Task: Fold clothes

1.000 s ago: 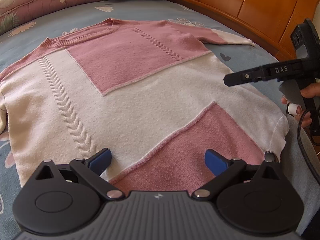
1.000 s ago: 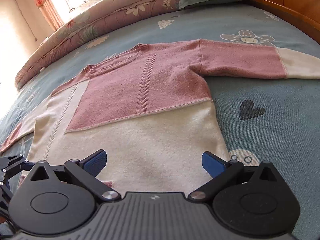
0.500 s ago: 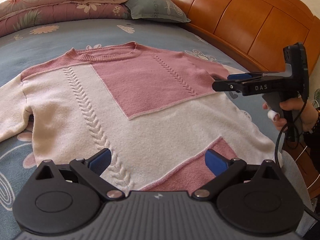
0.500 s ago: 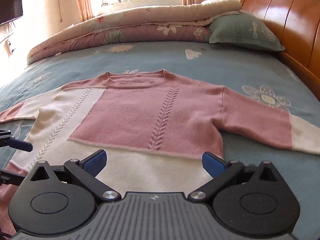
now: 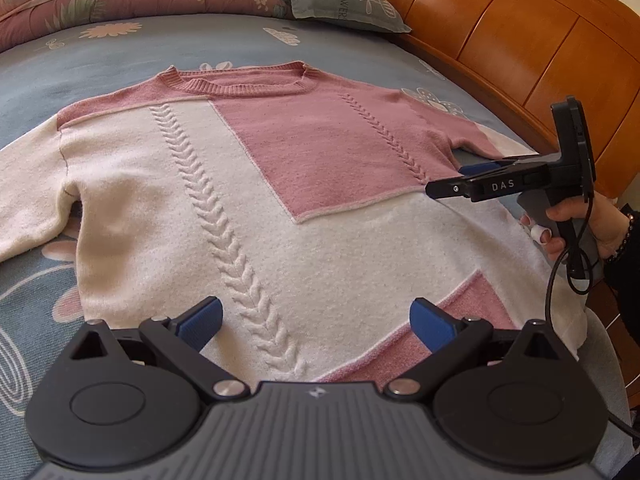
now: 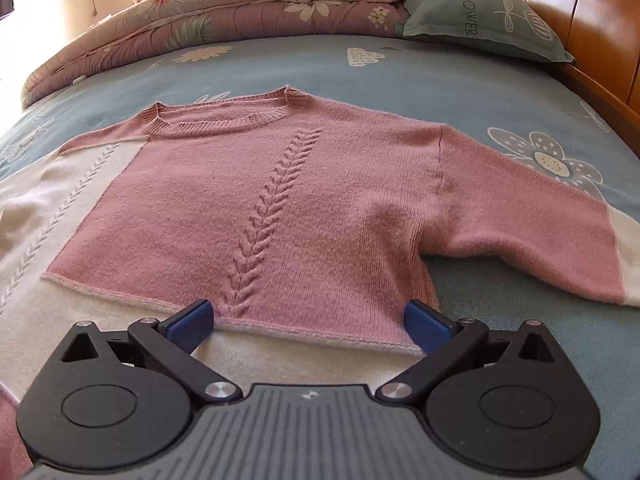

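A pink and cream knitted sweater (image 5: 320, 208) (image 6: 280, 208) lies flat, front up, on the bed, both sleeves spread sideways. My left gripper (image 5: 316, 322) hovers open over its hem, with nothing between its blue pads. My right gripper (image 6: 310, 324) is open above the sweater's right side, near the armpit and the pink sleeve (image 6: 528, 232). In the left wrist view the right gripper (image 5: 460, 180) shows from the side, held by a hand (image 5: 580, 224) over the sweater's right edge.
The blue floral bedsheet (image 6: 440, 80) surrounds the sweater. A folded quilt (image 6: 240, 12) and a green pillow (image 6: 488, 20) lie at the head of the bed. A wooden headboard (image 5: 520, 40) runs along the right side.
Both grippers have moved toward the collar end of the sweater. The right gripper dropped closer to the armpit and pink sleeve. Both stay open; the sweater has not moved.
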`<state>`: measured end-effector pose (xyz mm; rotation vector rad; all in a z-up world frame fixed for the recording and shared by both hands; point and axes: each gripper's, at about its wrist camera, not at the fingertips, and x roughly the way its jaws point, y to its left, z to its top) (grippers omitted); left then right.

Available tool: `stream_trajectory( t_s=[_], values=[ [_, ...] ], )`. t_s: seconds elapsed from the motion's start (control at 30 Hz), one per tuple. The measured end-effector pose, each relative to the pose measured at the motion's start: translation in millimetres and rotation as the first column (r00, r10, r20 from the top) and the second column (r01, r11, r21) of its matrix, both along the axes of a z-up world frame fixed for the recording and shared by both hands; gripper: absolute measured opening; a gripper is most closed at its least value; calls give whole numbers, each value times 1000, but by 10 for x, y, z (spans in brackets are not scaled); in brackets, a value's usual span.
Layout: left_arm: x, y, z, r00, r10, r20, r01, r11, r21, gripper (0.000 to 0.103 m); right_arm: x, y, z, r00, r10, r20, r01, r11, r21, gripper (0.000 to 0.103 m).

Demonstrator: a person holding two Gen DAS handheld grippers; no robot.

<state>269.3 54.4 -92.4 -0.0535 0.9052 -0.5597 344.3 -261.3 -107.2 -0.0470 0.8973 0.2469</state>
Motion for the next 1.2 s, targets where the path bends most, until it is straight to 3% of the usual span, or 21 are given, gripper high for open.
stream_trajectory(
  t_s=[0.07,0.2,0.33,0.4,0.5,0.63,0.73,0.83,0.87,1.0,1.2],
  values=[
    [-5,-8,10,1000,-3,6,3,1000,-1,99,30,50,117,1000,-17,1,17,1000,-4,103],
    [-3,-25,2,1000,-1,9,1,1000,11,99,170,222,276,987,28,158,-30,1000,8,103],
    [9,-26,-6,1000,0,6,0,1000,16,99,503,192,-54,999,-19,39,19,1000,-3,103],
    [5,-19,6,1000,0,10,0,1000,17,99,397,98,-64,998,-8,61,6,1000,24,103],
    [-4,-7,28,1000,4,17,-4,1000,15,99,168,15,34,1000,-10,-15,10,1000,6,103],
    [-44,-31,75,999,-7,39,7,1000,9,99,-290,-25,226,999,19,28,-20,998,67,103],
    [-64,-91,67,999,-17,46,16,1000,20,99,-441,17,176,999,29,41,-32,997,74,103],
    [-75,-149,49,998,-20,52,18,999,45,99,-492,-15,-33,999,-15,-36,17,998,65,103],
    [-76,-154,45,999,-21,50,18,999,47,99,-590,-15,-48,1000,-6,-21,7,999,46,103],
    [-79,-151,49,999,-22,49,20,999,45,99,-992,-68,33,995,35,-93,-35,999,0,103],
    [-114,-201,47,998,-37,51,35,999,42,99,-1351,-26,270,998,55,-24,-51,990,134,103]
  ],
)
